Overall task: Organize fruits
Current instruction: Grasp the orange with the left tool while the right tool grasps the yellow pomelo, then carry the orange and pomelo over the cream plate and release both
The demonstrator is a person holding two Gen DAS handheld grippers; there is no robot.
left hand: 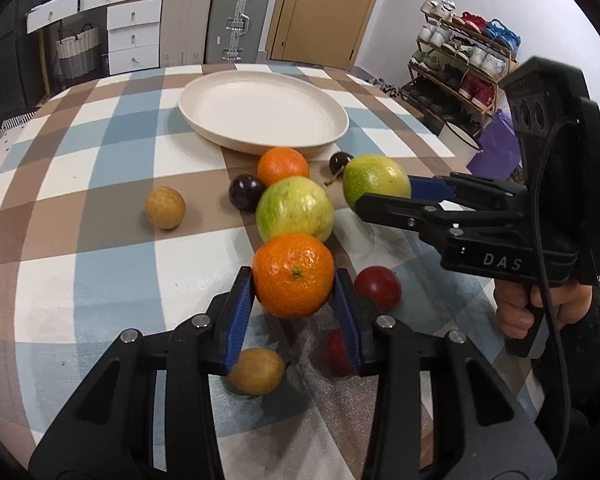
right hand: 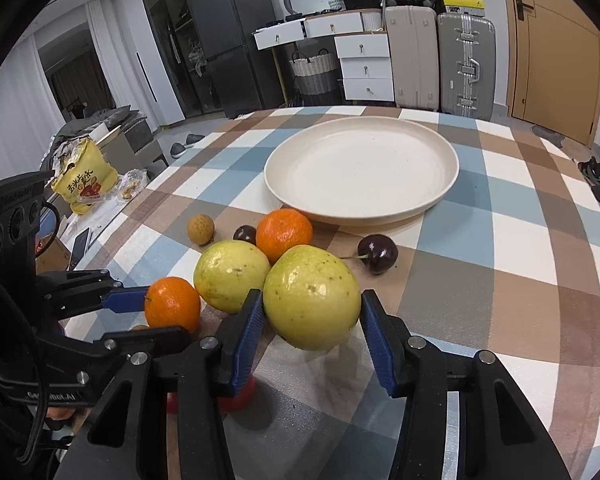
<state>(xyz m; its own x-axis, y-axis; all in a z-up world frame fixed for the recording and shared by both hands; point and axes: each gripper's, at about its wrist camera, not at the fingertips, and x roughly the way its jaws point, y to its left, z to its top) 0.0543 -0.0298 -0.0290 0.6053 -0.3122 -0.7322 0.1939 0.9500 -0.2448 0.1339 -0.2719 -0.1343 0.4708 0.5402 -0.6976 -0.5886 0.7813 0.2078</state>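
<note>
Claws (left hand: pixel 294 304) above checked tablecloth (left hand: pixel 80 184)

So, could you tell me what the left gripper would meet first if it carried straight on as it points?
Probably the green guava directly beyond the orange held by the left gripper, though depth is uncertain.

Two oranges (left hand: pixel 293 276) (left hand: pixel 283 166), two guavas (left hand: pixel 295 209) (left hand: pixel 376 181), two cherries (left hand: pixel 246 192) (left hand: pixel 341 163) (perhaps plums), one plate (left hand: pixel 228 80).
</note>
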